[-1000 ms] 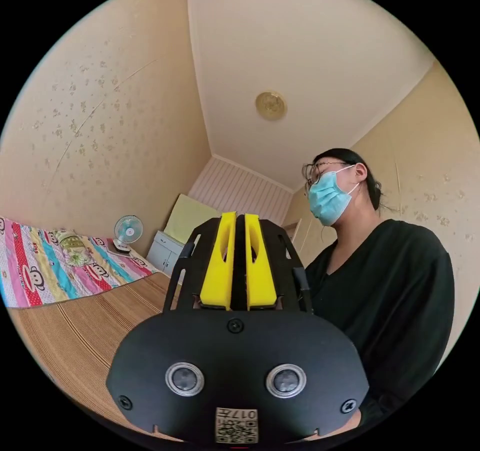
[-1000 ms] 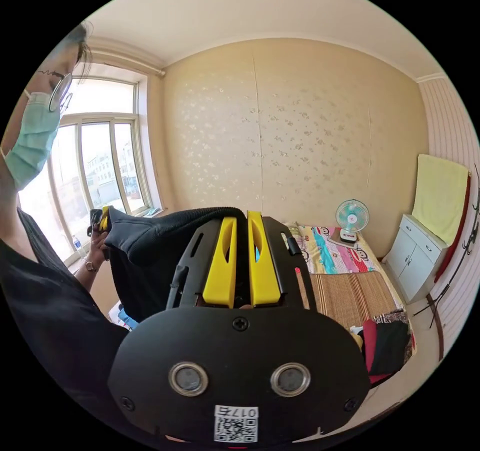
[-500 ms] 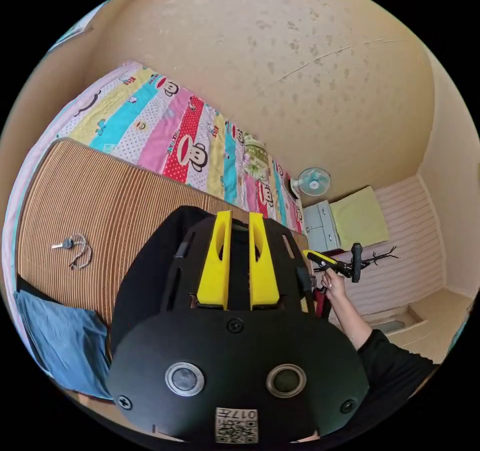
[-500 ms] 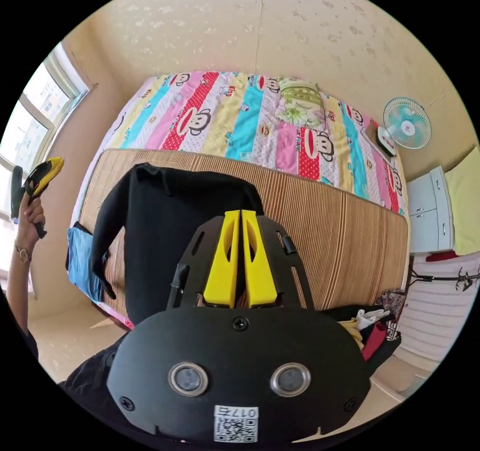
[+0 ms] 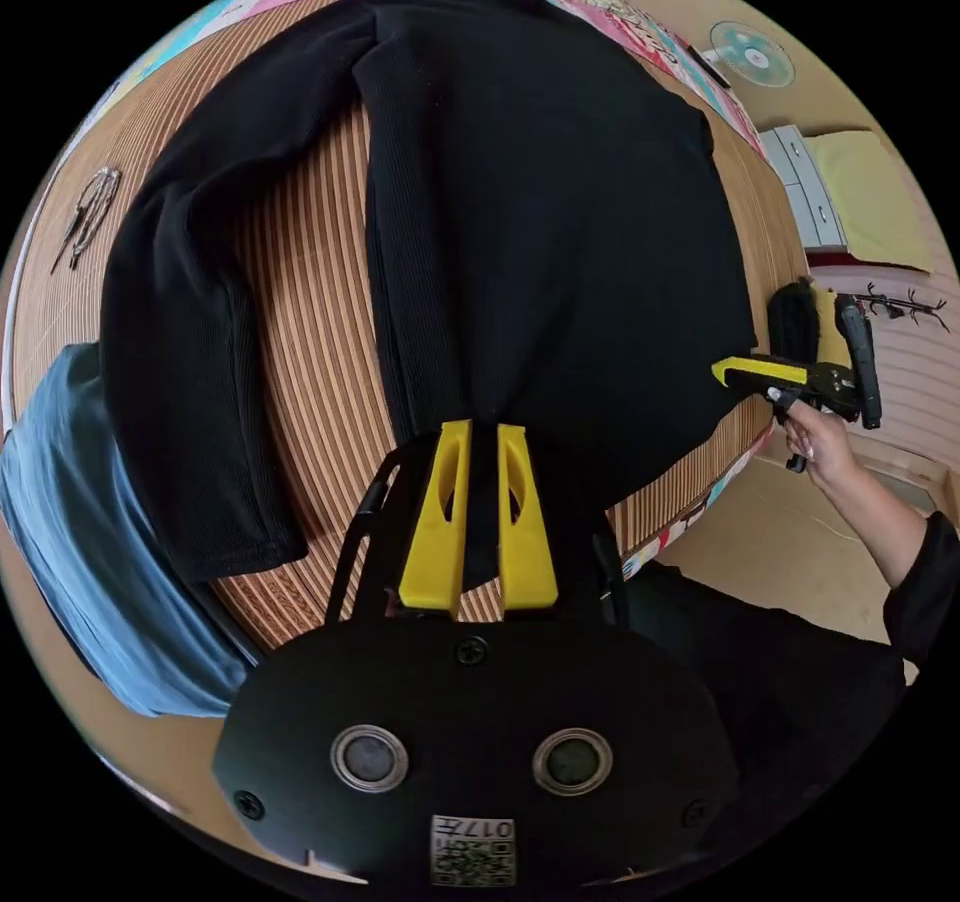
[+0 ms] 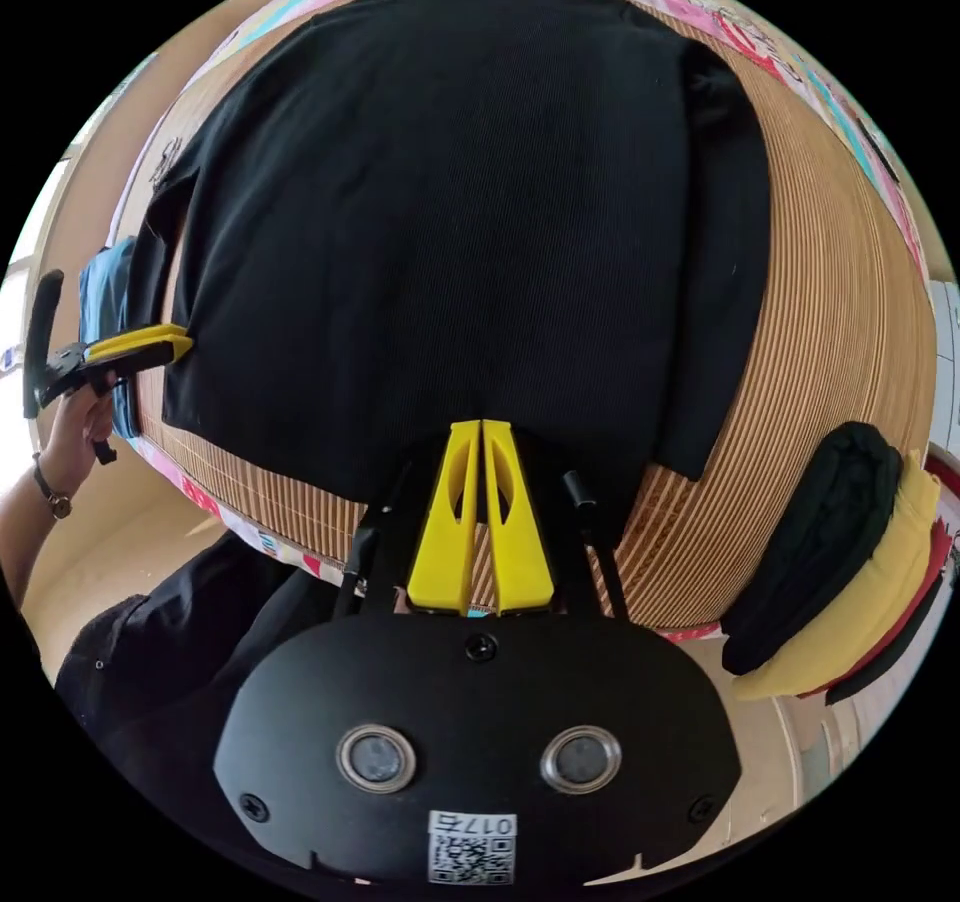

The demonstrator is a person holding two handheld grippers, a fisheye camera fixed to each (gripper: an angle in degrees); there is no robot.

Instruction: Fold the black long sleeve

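A: The black long sleeve (image 6: 470, 212) lies spread on the striped mat (image 6: 830, 342), hem toward us, and we pinch one hem corner in each tool. The left gripper (image 5: 478, 442) has its yellow jaws closed on the cloth, and so does the right gripper (image 6: 482, 437).

B: In the left gripper view one sleeve (image 5: 190, 342) trails off beside the blue cloth (image 5: 90, 562).

A: Then, as we judge it, we should let go only once the hem lies taut and straight, so the body sits flat with no ridge.

B: Agreed, and we'd bring each sleeve across the body before halving it. The keys (image 5: 88, 212) lie apart from the shirt, so they shouldn't snag.
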